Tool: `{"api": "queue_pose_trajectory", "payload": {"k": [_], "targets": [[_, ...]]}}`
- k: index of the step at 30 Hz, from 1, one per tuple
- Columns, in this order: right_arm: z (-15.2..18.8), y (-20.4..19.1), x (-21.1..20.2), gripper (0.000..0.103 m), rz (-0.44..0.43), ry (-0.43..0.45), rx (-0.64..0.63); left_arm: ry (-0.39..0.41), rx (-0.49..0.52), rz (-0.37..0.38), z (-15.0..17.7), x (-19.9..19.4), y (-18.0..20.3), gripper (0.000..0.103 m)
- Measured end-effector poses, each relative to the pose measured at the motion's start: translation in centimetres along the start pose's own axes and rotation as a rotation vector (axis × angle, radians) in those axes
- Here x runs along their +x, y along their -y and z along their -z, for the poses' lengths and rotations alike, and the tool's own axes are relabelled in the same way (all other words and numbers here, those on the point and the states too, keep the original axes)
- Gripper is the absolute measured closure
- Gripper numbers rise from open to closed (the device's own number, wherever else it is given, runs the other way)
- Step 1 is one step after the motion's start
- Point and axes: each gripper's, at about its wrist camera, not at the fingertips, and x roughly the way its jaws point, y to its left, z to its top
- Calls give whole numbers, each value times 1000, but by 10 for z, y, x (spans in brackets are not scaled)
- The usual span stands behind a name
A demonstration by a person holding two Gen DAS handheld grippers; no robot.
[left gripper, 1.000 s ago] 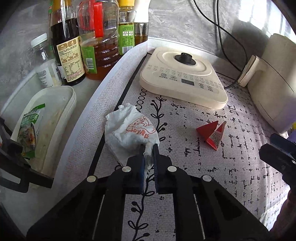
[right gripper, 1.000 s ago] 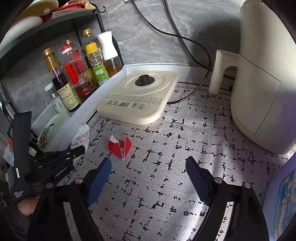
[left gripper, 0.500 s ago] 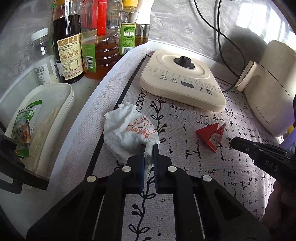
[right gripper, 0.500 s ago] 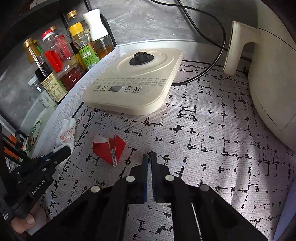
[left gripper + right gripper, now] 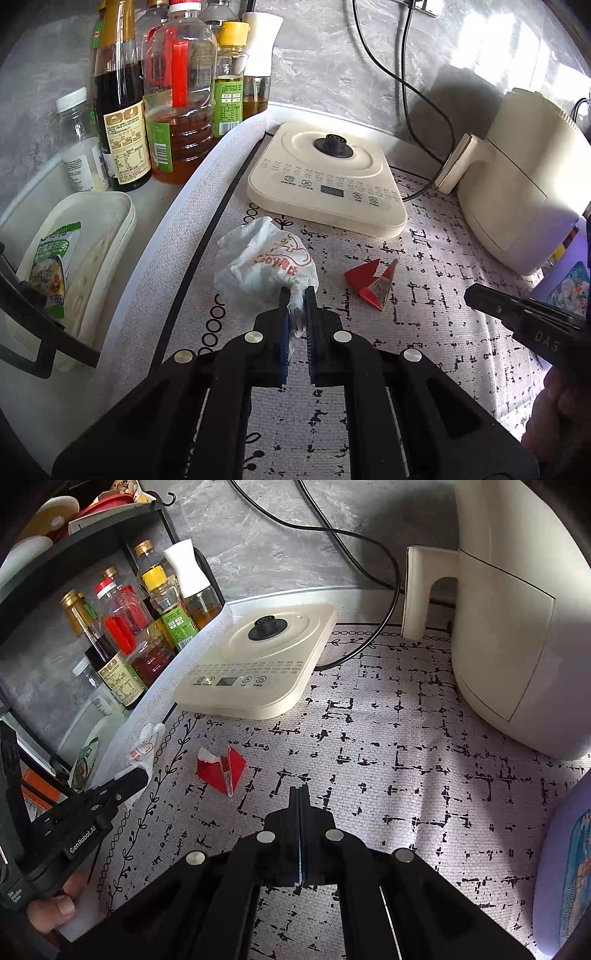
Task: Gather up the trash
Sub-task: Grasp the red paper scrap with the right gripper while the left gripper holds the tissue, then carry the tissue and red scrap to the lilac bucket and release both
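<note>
The left gripper was pinched on the near edge of the crumpled white wrapper, a twist of the paper being caught between its blue pads. The right gripper was pressed fully together with nothing in it, its tips held over bare mat just to the near right of the red folded packet.

The wrapper lay close to the mat's left edge, beside the black border line, with most of its bulk resting on the patterned mat. The red packet lay toward the middle of the mat, apart from the wrapper and in front of the near edge of the cream kettle base.

For the lift to go well, it was judged that the wrapper should be raised straight and slowly, since only a thin corner was held and the loose paper could tear or slip out. The right gripper, it was judged, would have to be spread again and brought leftward around the packet, its pads set across the folded ridge instead of the flat flaps.

Beyond the mat's left edge, the white tray and the oil bottles stood close, so a wide swing that way was best avoided.
</note>
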Motion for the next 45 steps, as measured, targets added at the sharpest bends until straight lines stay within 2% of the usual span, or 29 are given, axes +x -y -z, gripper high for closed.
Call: {"api": "queue_pose_trajectory", "payload": {"k": [3, 5, 6, 7, 8, 15, 21, 25, 27, 36, 45], "targets": [[-1, 0, -2, 101, -12, 8, 1, 11, 11, -1, -2, -3, 2, 95], [-1, -3, -1, 95, -46, 12, 0, 14, 11, 1, -3, -4, 1, 95], [-3, -5, 0, 86, -58, 11, -4, 16, 11, 0, -4, -5, 0, 95], [-4, -7, 0, 61, -60, 21, -9, 16, 12, 3, -5, -4, -1, 95], [-6, -11, 0, 57, -53, 36, -16, 13, 13, 10, -6, -3, -2, 95], [-19, -31, 25, 62, -76, -18, -52, 16, 22, 28, -14, 6, -8, 95], [-28, -44, 54, 73, -86, -59, -60, -3, 2, 37, -15, 19, -16, 95], [-29, -42, 73, 98, -67, -96, -50, -17, 1, 47, -15, 25, -15, 95], [-32, -39, 72, 100, -71, -108, -41, -16, 5, 50, -15, 24, -12, 95], [-34, -18, 20, 100, -40, -29, -10, 10, 11, 81, -20, 1, 10, 95], [-37, 4, -71, 100, -23, 111, 5, 76, 21, 122, -28, -46, 44, 95]]}}
